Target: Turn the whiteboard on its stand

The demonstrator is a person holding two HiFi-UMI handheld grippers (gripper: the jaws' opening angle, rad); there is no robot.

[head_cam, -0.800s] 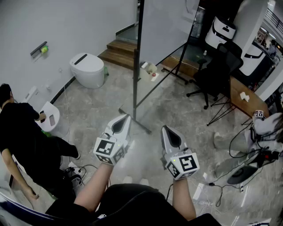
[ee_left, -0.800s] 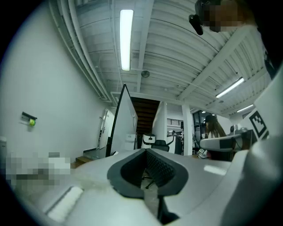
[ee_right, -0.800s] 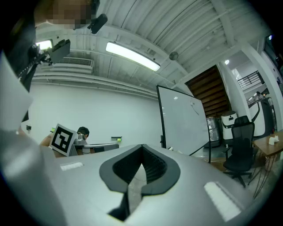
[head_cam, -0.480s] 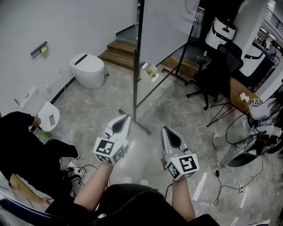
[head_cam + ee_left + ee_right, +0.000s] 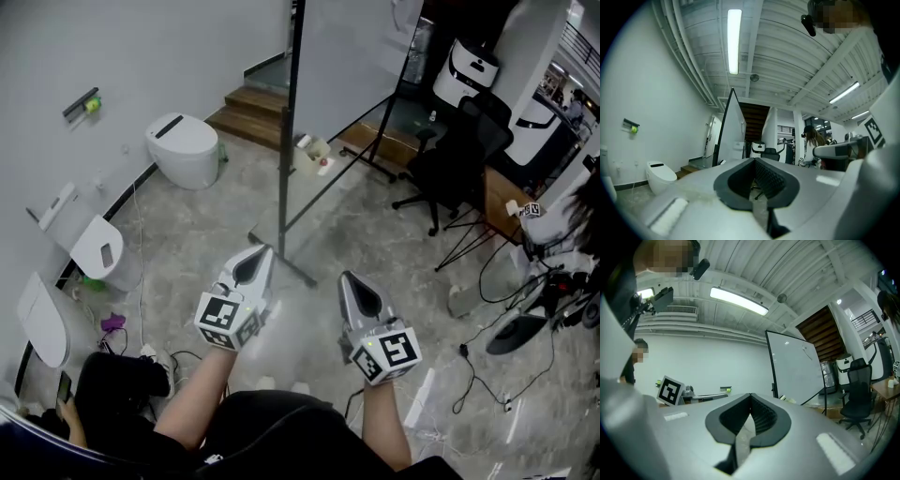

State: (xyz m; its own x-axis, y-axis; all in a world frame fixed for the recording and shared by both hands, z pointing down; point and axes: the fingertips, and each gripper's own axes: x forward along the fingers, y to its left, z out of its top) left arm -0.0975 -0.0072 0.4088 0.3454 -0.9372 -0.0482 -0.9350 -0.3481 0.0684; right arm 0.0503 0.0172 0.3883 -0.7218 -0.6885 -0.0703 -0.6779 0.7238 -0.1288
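The whiteboard (image 5: 349, 58) stands on its black wheeled stand (image 5: 290, 141) in the middle of the floor, nearly edge-on in the head view. It is some way ahead of both grippers. The left gripper view shows the whiteboard (image 5: 733, 126) as a narrow wedge, and the right gripper view shows its wide white face (image 5: 794, 364). My left gripper (image 5: 255, 257) is held level below the stand's foot, its jaws together and empty. My right gripper (image 5: 350, 280) is beside it, also shut on nothing. Neither touches the board. The closed left gripper (image 5: 753, 161) and right gripper (image 5: 751, 397) point at the board.
A white toilet (image 5: 183, 148) stands by the left wall, wooden steps (image 5: 253, 103) behind it. A black office chair (image 5: 452, 155), a tripod and floor cables (image 5: 487, 356) fill the right. A person in black (image 5: 117, 384) crouches at bottom left; another person (image 5: 562, 230) stands at the right edge.
The person in black at the left has sunk toward the bottom left corner, uncovering white fixtures by the wall. Both grippers have stayed nearly still and shut.
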